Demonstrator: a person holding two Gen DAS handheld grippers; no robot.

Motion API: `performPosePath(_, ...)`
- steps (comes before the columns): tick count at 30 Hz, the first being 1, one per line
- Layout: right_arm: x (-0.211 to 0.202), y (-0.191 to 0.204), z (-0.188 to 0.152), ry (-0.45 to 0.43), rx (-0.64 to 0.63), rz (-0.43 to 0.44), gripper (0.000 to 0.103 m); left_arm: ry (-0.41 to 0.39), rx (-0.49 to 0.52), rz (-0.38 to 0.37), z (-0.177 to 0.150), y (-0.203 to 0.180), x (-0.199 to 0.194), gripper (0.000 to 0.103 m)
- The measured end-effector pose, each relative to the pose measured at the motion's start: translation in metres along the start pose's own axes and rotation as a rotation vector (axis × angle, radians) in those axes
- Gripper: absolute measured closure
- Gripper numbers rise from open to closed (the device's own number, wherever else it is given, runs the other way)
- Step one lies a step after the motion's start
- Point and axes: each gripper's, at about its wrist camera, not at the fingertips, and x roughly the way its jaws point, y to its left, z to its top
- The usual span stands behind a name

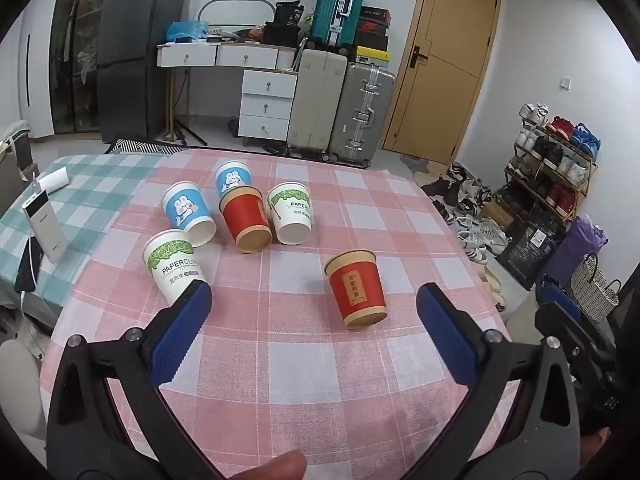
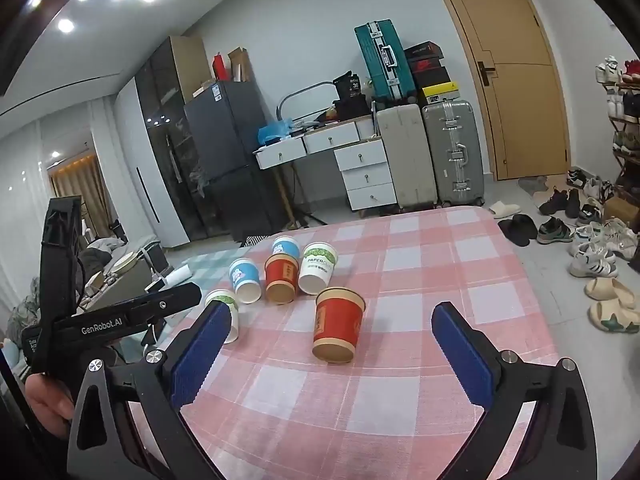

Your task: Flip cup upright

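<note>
Both the left gripper (image 1: 312,300) and right gripper (image 2: 332,320) hover with jaws apart, empty. Just beyond them, a red cup (image 1: 357,289) stands alone on the pink checked worktop (image 1: 320,380), bare cloth around it. Five more cups (image 1: 248,216) cluster farther left.

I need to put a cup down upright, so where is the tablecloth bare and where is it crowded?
Bare: the near checked cloth between the lone red cup and the tongs, and the right side past that cup toward the table edge. Crowded: the far-left cluster around the other red cup.
</note>
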Motion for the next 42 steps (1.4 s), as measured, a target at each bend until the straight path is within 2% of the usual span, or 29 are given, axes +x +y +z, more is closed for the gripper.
performPosePath(1,-0.001,-0.019,0.008,0.007,0.046,0.019,0.0,0.003,-0.002,-0.002,-0.001,0.0,0.0,0.001)
performPosePath(2,0.006,-0.018,0.015,0.024,0.062,-0.012,0.001,0.007,-0.003,-0.003,-0.003,0.001,0.0,0.001)
performPosePath(4,-0.003,-0.016,0.017,0.001,0.064,-0.013,0.0,0.015,-0.003,-0.008,-0.006,0.001,-0.002,0.001)
performPosePath(6,-0.009,-0.01,0.008,-0.025,0.054,-0.057,0.0,0.021,-0.003,0.004,0.002,0.0,0.011,0.001)
performPosePath(9,-0.009,-0.003,0.009,-0.028,-0.006,-0.078,0.0,0.015,0.001,0.013,0.002,0.001,0.008,0.001)
performPosePath(11,-0.004,0.0,0.01,-0.022,-0.029,-0.09,0.0,0.016,0.007,0.053,0.003,-0.009,0.011,0.001)
performPosePath(16,-0.005,-0.002,0.013,-0.019,-0.014,-0.065,0.0,0.028,-0.007,0.056,0.005,-0.005,0.012,0.001)
performPosePath(42,-0.004,-0.012,0.014,-0.044,0.018,-0.051,0.0,0.033,-0.02,0.058,0.009,-0.004,0.013,0.001)
